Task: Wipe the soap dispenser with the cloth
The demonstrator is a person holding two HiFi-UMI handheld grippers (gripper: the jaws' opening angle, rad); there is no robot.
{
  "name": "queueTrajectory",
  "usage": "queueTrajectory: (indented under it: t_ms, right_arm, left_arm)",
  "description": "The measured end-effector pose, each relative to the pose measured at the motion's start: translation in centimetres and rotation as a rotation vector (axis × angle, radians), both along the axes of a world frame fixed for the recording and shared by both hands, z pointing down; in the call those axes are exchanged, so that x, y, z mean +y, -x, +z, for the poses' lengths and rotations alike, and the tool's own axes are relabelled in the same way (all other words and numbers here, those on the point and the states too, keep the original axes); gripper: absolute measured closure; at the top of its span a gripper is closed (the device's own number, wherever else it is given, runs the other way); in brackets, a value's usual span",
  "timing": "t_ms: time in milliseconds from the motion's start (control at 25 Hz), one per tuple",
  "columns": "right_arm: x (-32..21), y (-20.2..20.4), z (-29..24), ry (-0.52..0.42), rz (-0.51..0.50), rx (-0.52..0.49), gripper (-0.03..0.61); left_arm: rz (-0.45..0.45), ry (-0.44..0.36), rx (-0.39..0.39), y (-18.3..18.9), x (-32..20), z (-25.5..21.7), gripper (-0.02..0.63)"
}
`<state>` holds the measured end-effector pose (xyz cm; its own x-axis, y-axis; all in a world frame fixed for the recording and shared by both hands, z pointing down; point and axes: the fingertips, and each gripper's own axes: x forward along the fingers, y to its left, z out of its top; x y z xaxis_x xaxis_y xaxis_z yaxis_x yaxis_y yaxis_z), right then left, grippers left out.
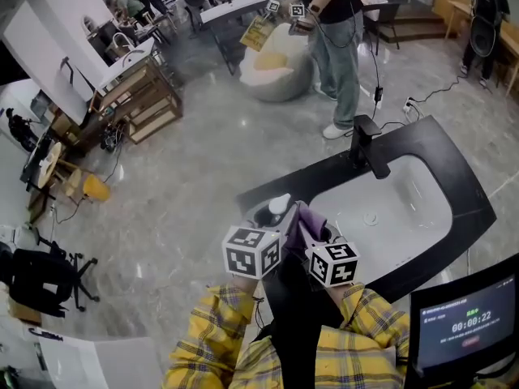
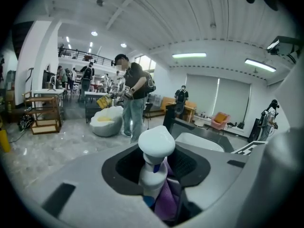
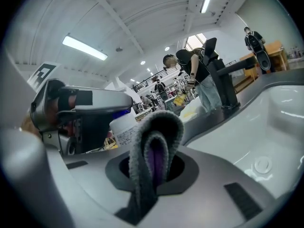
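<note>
The left gripper (image 2: 153, 186), jaws half closed, clamps the dispenser (image 2: 155, 152) by its body at the sink's (image 1: 454, 177) 8 o'clock end. The right gripper (image 3: 151, 177) pinches the folded cloth (image 3: 156, 151) against the bottle's 3 o'clock side. The bottle looks stiff, light and probably slick: hold the body, not the pump.

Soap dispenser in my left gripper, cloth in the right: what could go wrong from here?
The cloth rubbing sideways could twist the soap dispenser out of the left gripper. Catching the pump head might squirt soap. The right gripper pinches only a fold, which could pull free.
</note>
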<state>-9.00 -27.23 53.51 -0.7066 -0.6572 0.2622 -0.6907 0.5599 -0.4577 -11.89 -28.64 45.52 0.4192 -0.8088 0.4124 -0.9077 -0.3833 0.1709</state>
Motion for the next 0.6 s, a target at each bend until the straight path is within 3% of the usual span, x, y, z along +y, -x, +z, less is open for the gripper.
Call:
queueTrajectory:
  t_ms: [360,600]
  right_arm:
    - [0.0,0.2,0.3,-0.015,-0.018,0.04,0.537]
    - [-0.2,0.0,1.1,-0.039,-0.043,0.098,0.537]
  left_arm:
    - [0.093,-0.058,0.094,-0.4,0.7,-0.6,0.432]
    - [0.151,-0.128,0.079,-0.1,1.5,-0.8,0.409]
